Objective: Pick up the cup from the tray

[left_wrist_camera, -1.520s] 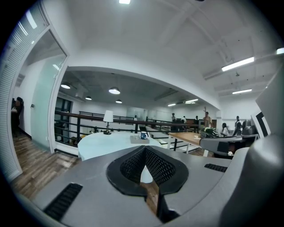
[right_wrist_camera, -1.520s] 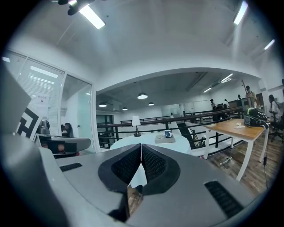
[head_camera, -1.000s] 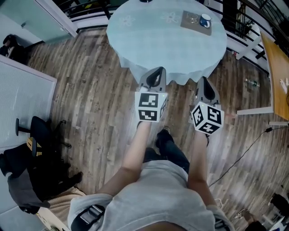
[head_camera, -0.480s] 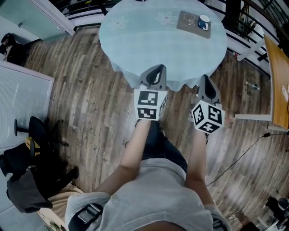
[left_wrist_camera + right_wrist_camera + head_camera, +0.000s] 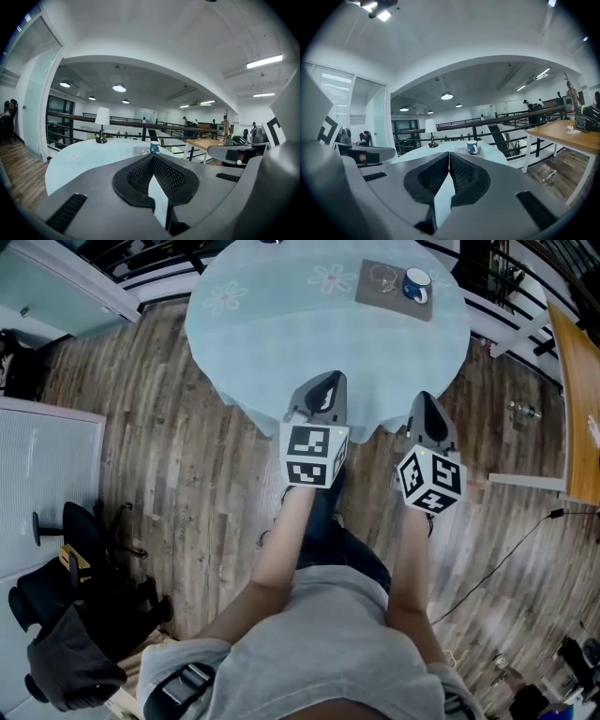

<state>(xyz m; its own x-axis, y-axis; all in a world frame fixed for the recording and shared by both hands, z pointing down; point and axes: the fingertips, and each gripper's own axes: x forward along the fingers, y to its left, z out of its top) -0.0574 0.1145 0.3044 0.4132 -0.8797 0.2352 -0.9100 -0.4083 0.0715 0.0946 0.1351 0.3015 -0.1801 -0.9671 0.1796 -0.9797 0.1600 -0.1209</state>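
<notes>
A blue cup point(image 5: 416, 283) with a white inside stands on a brown tray point(image 5: 395, 289) at the far right of the round table point(image 5: 309, 334); a clear glass point(image 5: 382, 278) stands beside it on the tray. The cup also shows far ahead in the left gripper view point(image 5: 154, 147) and the right gripper view point(image 5: 472, 147). My left gripper point(image 5: 322, 390) and right gripper point(image 5: 426, 407) hover at the table's near edge, well short of the tray. Both are shut with nothing between the jaws.
A table lamp point(image 5: 101, 124) stands at the table's far side. A wooden desk point(image 5: 579, 409) lies to the right, a black chair point(image 5: 80, 512) and bags at the left. Railings point(image 5: 506, 119) run behind the table. Wood flooring surrounds it.
The view has advanced toward the table: table, tray and cup have slid lower and left in the head view. Both grippers now reach the table's near edge, still shut.
</notes>
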